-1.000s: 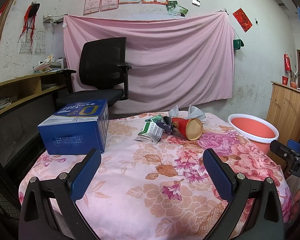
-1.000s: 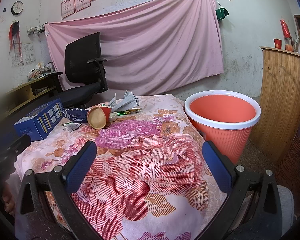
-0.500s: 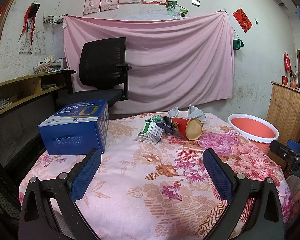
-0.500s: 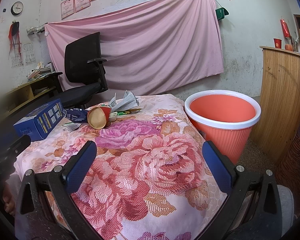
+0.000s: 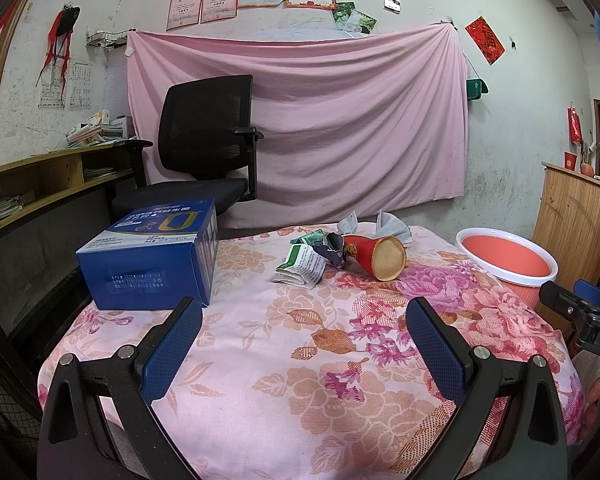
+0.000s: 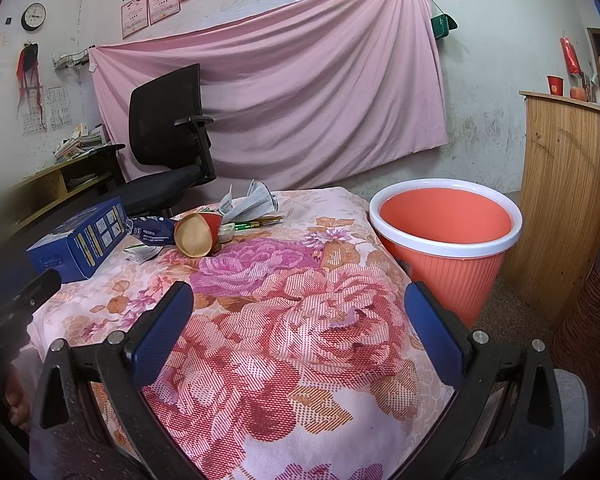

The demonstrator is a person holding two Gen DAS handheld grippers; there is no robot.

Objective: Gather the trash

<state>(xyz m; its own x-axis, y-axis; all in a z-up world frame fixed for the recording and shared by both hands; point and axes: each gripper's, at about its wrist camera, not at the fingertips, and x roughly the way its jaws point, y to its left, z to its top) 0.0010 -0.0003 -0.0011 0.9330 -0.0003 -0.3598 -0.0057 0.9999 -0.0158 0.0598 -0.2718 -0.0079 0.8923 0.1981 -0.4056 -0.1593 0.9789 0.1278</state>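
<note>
Seen from the left wrist view, the left claw (image 5: 304,344) hangs spread wide at the bottom of the frame, holding nothing, above the floral cloth of the table (image 5: 260,360). At the centre of the frame a red paper cup (image 5: 374,256) lies on its side, open mouth toward the camera, touching crumpled wrappers (image 5: 304,266) on its left. A blue box (image 5: 152,256) stands at left. The orange bin (image 5: 508,260) sits at the right edge, beside the table.

Next, in the right wrist view, the right claw (image 6: 298,332) is likewise spread and empty, low in the frame. The cup (image 6: 198,234) and wrappers (image 6: 248,206) lie left of centre, the box (image 6: 80,240) further left, and the bin (image 6: 446,236) stands at centre right, just beside the table (image 6: 300,320) edge.
</note>
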